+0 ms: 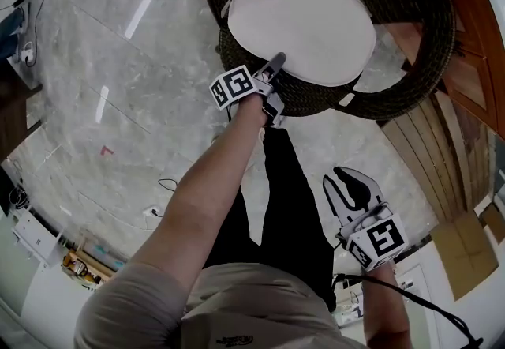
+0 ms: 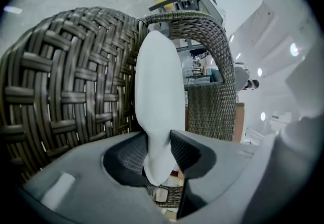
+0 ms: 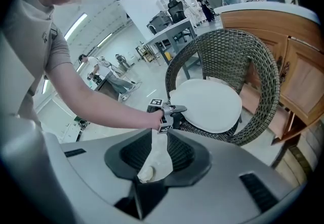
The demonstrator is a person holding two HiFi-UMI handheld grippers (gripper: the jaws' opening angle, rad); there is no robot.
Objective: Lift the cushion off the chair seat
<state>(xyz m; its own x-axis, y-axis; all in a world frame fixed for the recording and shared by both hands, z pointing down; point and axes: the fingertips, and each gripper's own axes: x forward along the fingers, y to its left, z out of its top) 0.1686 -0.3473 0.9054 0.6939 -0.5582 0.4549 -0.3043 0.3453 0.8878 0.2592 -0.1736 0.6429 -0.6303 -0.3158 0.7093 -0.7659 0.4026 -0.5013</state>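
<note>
A round white cushion (image 1: 304,20) lies on the seat of a dark wicker chair (image 1: 410,63). My left gripper (image 1: 276,65) is at the cushion's near edge, shut on that rim. In the left gripper view the thin white cushion (image 2: 158,91) runs edge-on between the two jaws of the left gripper (image 2: 159,152) and is squeezed narrow there, with the chair's woven back (image 2: 61,86) behind. My right gripper (image 1: 351,185) hangs low at the right, away from the chair, open and holding nothing. The right gripper view shows the right gripper (image 3: 158,147), the cushion (image 3: 207,104) and the left gripper (image 3: 174,111).
A wooden cabinet (image 1: 473,63) stands close behind and to the right of the chair. My legs in black trousers (image 1: 284,205) are just in front of the seat. A cable (image 1: 167,184) lies on the marble floor at the left. A cardboard box (image 1: 461,249) sits at the lower right.
</note>
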